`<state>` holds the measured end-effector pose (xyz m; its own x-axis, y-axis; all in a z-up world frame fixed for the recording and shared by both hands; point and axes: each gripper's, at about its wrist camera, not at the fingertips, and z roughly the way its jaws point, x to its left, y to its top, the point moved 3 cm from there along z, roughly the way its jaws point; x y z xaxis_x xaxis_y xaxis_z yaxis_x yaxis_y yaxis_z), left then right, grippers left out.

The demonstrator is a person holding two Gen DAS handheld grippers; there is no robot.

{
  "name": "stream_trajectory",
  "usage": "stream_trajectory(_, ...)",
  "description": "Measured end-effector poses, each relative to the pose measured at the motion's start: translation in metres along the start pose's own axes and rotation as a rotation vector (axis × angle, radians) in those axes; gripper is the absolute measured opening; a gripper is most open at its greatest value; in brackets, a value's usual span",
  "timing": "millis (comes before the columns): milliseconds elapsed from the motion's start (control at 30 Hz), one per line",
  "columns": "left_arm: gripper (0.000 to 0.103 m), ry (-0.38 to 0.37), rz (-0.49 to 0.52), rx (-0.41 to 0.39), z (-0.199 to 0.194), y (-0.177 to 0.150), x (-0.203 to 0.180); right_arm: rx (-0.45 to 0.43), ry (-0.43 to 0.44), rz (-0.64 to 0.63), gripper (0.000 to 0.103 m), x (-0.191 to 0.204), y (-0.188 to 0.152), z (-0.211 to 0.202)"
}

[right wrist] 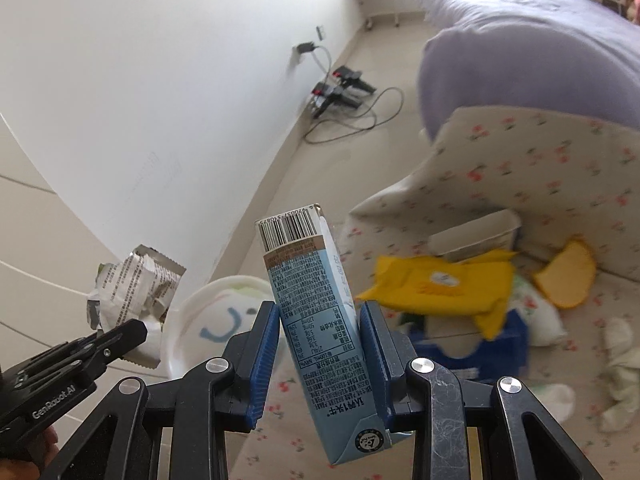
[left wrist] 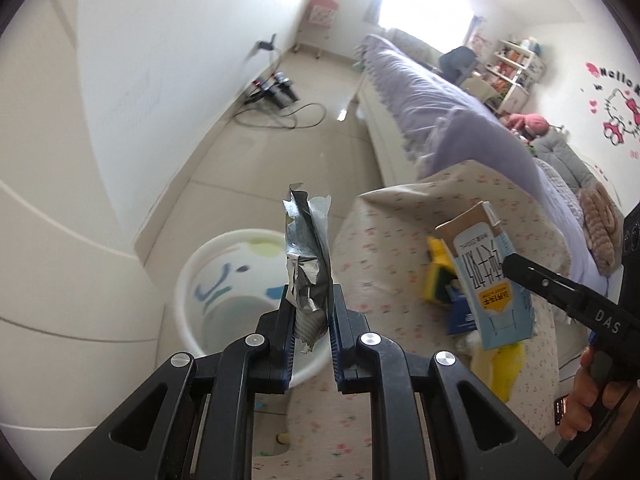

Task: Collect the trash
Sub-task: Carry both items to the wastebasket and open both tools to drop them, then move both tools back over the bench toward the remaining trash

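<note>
A bedroom with beige tiled floor (left wrist: 256, 152) and lavender-covered bed (left wrist: 420, 84); floral cloth (right wrist: 540, 168) strewn with yellow packets (right wrist: 444, 284). Over the white round bin (left wrist: 224, 280), the left gripper (left wrist: 312, 312) clamps an upright crumpled silver foil wrapper (left wrist: 308, 256); the right gripper (right wrist: 320, 344) clamps a pale-blue milk carton (right wrist: 316, 300), long axis near vertical

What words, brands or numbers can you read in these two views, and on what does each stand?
"DAS": right tool, on its black arm.
"GenRobot.AI": left tool, on its arm.
"Hello K", cut off: pink cat sticker on the wall.
"6 970037 310875", roughly: barcode on the milk carton.
"100mL", "274kJ": carton's nutrition table; other print too small.
Foil wrapper: print unreadable.
</note>
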<state>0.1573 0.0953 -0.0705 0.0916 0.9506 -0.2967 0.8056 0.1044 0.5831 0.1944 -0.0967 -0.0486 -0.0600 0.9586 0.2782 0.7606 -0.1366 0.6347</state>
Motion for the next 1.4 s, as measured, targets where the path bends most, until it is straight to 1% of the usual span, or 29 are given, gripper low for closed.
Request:
stream_trajectory(67,0.018,-0.001,-0.02,-0.003,0.007,-0.001,0.013,0.016,0.017,0.009,0.037,0.005,-0.001,0.013)
stream_trajectory(100,0.025,-0.003,-0.025,-0.004,0.01,-0.001,0.017,0.023,0.028,0.014,0.037,0.007,-0.002,0.019)
stream_trajectory(133,0.038,0.006,-0.032,0.0,0.014,0.0,0.021,0.032,0.041,0.022,0.037,0.01,-0.002,0.027)
stream_trajectory(167,0.047,0.024,-0.042,0.0,0.017,-0.001,0.025,0.037,0.051,0.026,0.037,0.013,-0.003,0.032)
stream_trajectory(200,0.058,0.043,-0.061,-0.001,0.019,0.0,0.031,0.042,0.061,0.03,0.037,0.015,-0.004,0.038)
stream_trajectory(233,0.064,0.051,-0.076,0.0,0.02,-0.001,0.035,0.046,0.072,0.032,0.037,0.019,-0.005,0.044)
stream_trajectory(267,0.067,0.061,-0.099,0.007,0.021,0.0,0.041,0.05,0.081,0.031,0.037,0.023,-0.006,0.05)
stream_trajectory(333,0.082,0.095,-0.126,0.021,0.021,0.001,0.05,0.059,0.091,0.025,0.037,0.029,-0.008,0.059)
stream_trajectory(467,0.087,0.166,-0.114,0.005,0.016,-0.003,0.06,0.076,0.11,0.026,0.037,0.039,-0.012,0.078)
stream_trajectory(567,0.09,0.192,-0.093,0.009,0.012,-0.006,0.062,0.088,0.13,0.033,0.037,0.047,-0.015,0.091)
stream_trajectory(700,0.091,0.206,-0.067,0.017,0.008,-0.01,0.065,0.093,0.15,0.037,0.037,0.053,-0.018,0.104)
stream_trajectory(767,0.092,0.206,-0.071,0.014,0.005,-0.012,0.069,0.094,0.16,0.039,0.039,0.057,-0.02,0.111)
stream_trajectory(800,0.095,0.206,-0.076,0.014,0.004,-0.012,0.07,0.094,0.166,0.043,0.039,0.058,-0.021,0.112)
stream_trajectory(833,0.097,0.205,-0.084,0.013,0.002,-0.012,0.07,0.089,0.175,0.05,0.042,0.059,-0.021,0.114)
stream_trajectory(867,0.097,0.203,-0.093,0.012,0.001,-0.013,0.072,0.089,0.178,0.055,0.059,0.058,-0.022,0.116)
stream_trajectory(933,0.098,0.193,-0.11,0.013,-0.001,-0.014,0.073,0.077,0.148,0.08,0.082,0.054,-0.023,0.116)
stream_trajectory(1033,0.099,0.187,-0.116,0.016,-0.001,-0.015,0.069,0.07,0.124,0.096,0.082,0.048,-0.021,0.11)
stream_trajectory(1200,0.101,0.185,-0.081,0.032,0.001,-0.019,0.055,0.054,0.095,0.107,0.084,0.039,-0.016,0.099)
stream_trajectory(1400,0.102,0.171,-0.052,0.044,0.0,-0.022,0.041,0.024,0.049,0.081,0.084,0.03,-0.01,0.068)
